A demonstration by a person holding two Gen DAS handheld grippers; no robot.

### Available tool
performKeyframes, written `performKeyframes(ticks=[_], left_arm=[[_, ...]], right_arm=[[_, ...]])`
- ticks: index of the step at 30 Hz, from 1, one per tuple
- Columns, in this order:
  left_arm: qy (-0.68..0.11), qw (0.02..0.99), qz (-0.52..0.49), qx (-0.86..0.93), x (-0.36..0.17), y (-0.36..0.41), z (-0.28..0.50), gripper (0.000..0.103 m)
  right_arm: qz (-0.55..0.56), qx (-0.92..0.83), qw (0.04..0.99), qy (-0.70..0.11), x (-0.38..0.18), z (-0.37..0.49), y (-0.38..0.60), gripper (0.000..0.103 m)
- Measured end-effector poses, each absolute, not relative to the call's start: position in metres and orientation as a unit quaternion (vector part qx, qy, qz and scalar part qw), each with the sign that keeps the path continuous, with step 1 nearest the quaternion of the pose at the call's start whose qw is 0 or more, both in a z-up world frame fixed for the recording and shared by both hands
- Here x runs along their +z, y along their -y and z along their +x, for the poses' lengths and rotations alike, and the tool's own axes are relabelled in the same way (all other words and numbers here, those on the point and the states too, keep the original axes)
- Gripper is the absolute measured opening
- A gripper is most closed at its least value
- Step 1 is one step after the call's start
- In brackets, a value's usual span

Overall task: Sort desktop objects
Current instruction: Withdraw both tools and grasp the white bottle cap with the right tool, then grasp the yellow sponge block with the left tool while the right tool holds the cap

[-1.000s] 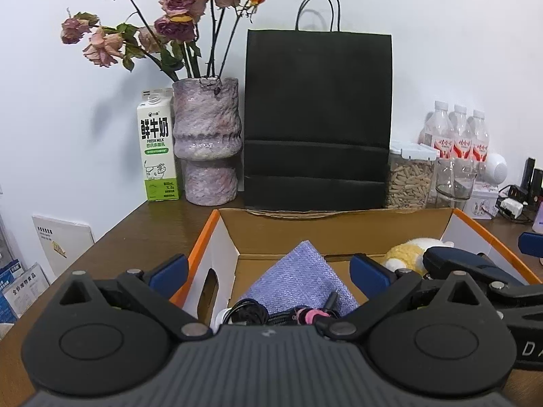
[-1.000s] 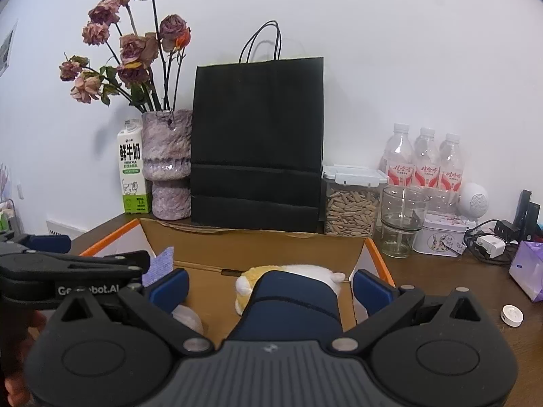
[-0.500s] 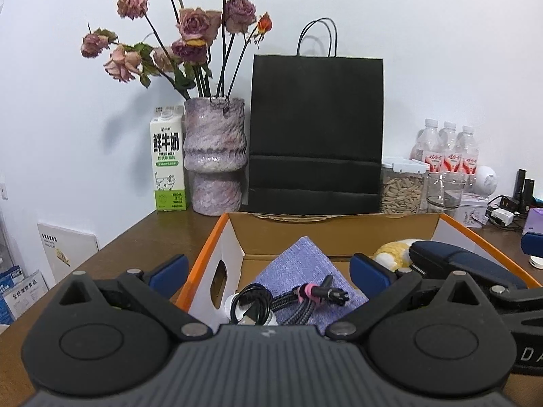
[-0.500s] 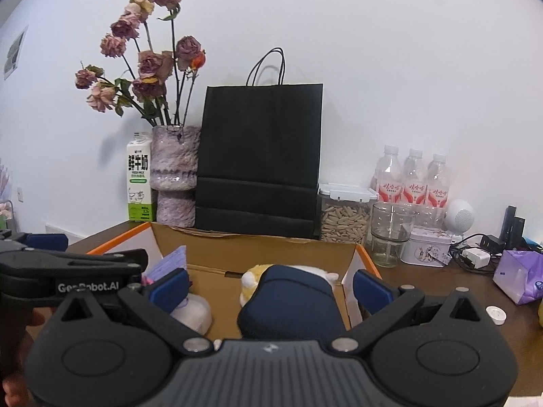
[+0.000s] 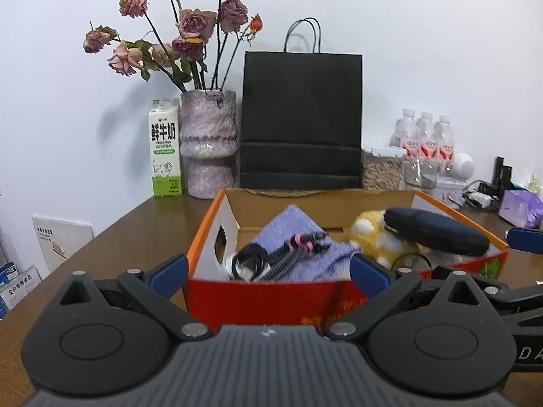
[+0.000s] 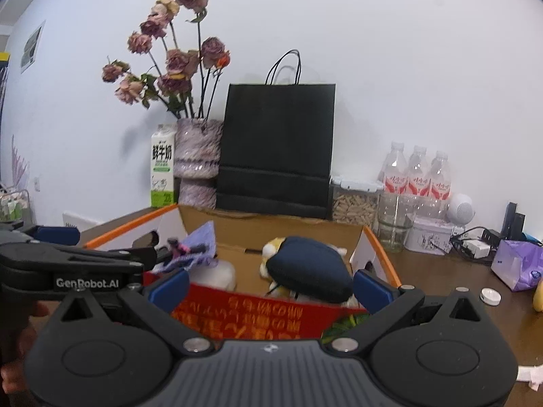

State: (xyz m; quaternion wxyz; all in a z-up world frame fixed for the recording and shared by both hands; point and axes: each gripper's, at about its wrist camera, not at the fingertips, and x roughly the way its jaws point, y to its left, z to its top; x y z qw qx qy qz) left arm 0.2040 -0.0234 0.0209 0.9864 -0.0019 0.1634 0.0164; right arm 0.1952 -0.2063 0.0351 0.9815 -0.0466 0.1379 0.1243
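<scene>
I hold my left hand-held gripper [image 5: 268,269] and right hand-held gripper [image 6: 269,286] wide apart and empty at the bottom of each frame, since the cable [image 5: 285,254], cloth [image 5: 295,234], soft toy [image 5: 376,234] and, I think, glasses case [image 5: 437,230] already lie in the box [image 5: 271,300] at centre on the counter [image 5: 135,234].

Both tongs [image 5: 268,273] withdrawn, box [image 5: 271,296] front now visible

Left gripper [image 5: 268,269], right gripper [image 6: 269,283] spread, empty
</scene>
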Motion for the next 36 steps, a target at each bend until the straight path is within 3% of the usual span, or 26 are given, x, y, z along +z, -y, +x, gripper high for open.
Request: performKeyframes(ticks=[13,19,27,31,33,36], left_arm=[[-0.219,0.976,-0.007,0.007,0.009,0.009,0.192,0.103],[-0.245,0.97,-0.01,0.004,0.003,0.003,0.195,0.103],[-0.255,0.967,0.001,-0.007,0.002,0.009,0.193,0.103],[-0.256,0.967,0.009,-0.014,0.001,0.013,0.192,0.103],[-0.258,0.966,0.011,-0.015,0.0,0.014,0.192,0.103],[-0.261,0.965,0.011,-0.013,-0.001,0.016,0.192,0.103]], right_arm=[[-0.045,0.129,0.969,-0.205,0.018,0.184,0.217,0.103],[-0.07,0.129,0.957,-0.25,0.005,0.188,0.211,0.093],[-0.06,0.176,0.933,-0.307,-0.007,0.197,0.204,0.064],[-0.051,0.183,0.93,-0.314,-0.008,0.198,0.203,0.059],[-0.054,0.194,0.93,-0.309,-0.007,0.195,0.201,0.03],[-0.054,0.199,0.929,-0.307,-0.006,0.193,0.201,0.027]])
